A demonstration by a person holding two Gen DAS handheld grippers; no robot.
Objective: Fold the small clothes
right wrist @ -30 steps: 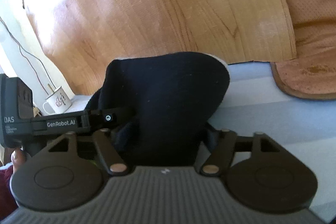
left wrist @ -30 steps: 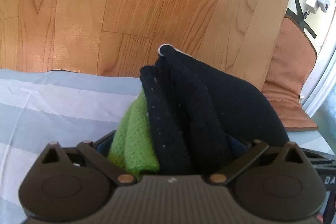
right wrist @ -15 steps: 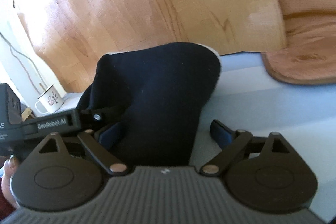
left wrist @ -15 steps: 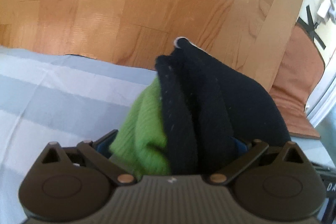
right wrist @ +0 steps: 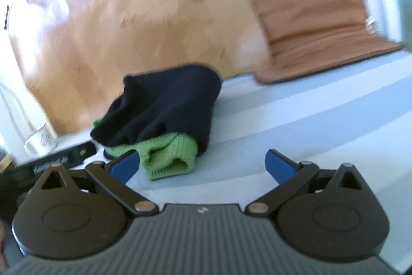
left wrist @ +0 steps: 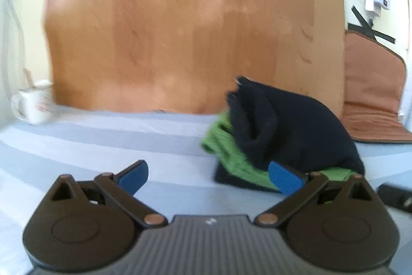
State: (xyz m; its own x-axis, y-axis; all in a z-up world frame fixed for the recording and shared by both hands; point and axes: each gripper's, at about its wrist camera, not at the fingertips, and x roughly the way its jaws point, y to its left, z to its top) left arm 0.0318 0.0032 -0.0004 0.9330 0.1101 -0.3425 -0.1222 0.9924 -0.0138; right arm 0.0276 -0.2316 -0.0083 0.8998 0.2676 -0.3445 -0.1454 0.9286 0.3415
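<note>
Now black-and-green garment (right wrist: 164, 117) on bedsheet (right wrist: 309, 125)

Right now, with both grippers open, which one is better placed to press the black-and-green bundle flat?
Probably right. The right gripper has the black and green bundle just ahead, slightly left of its open jaws. For the left gripper, the bundle sits off beyond its right finger.

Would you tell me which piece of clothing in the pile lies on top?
The black piece lies on top, draped over the green knit piece, which only peeks out beneath it.

A home: striped bedsheet (left wrist: 103, 146), wood floor (left wrist: 180, 30), enamel mug (left wrist: 33, 102).
</note>
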